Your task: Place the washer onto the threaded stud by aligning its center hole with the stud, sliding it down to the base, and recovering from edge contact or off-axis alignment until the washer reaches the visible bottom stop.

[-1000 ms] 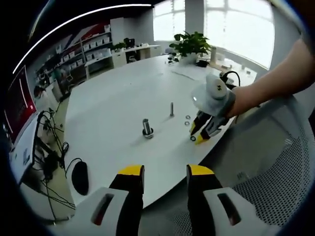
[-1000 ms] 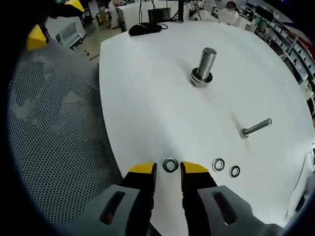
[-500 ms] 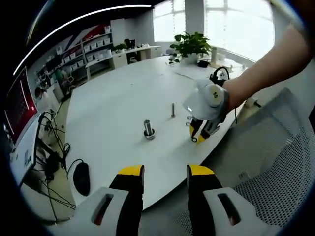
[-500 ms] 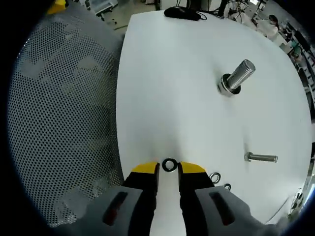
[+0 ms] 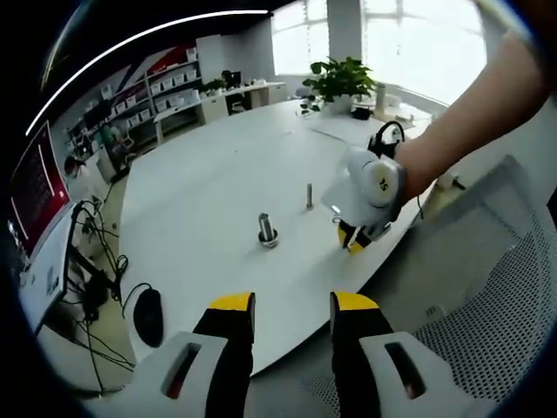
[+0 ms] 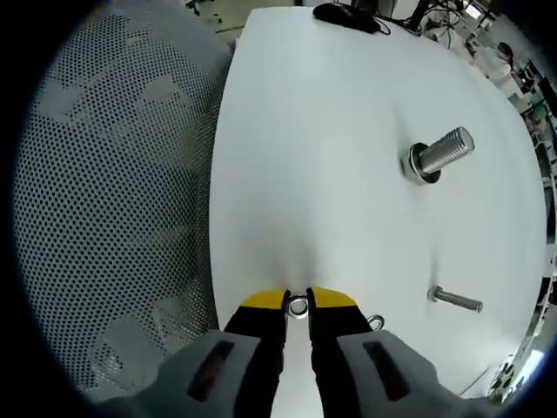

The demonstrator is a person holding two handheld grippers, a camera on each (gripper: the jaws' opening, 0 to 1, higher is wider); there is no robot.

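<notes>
Counted on the white table: two washers, one thick threaded stud, one thin bolt, one computer mouse, two grippers.

Potted plant — computer mouse

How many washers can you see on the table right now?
2. One washer sits between the right tool's jaws, apparently gripped; a second washer peeks out beside that tool's right jaw. Another may be hidden behind the tool.
</notes>
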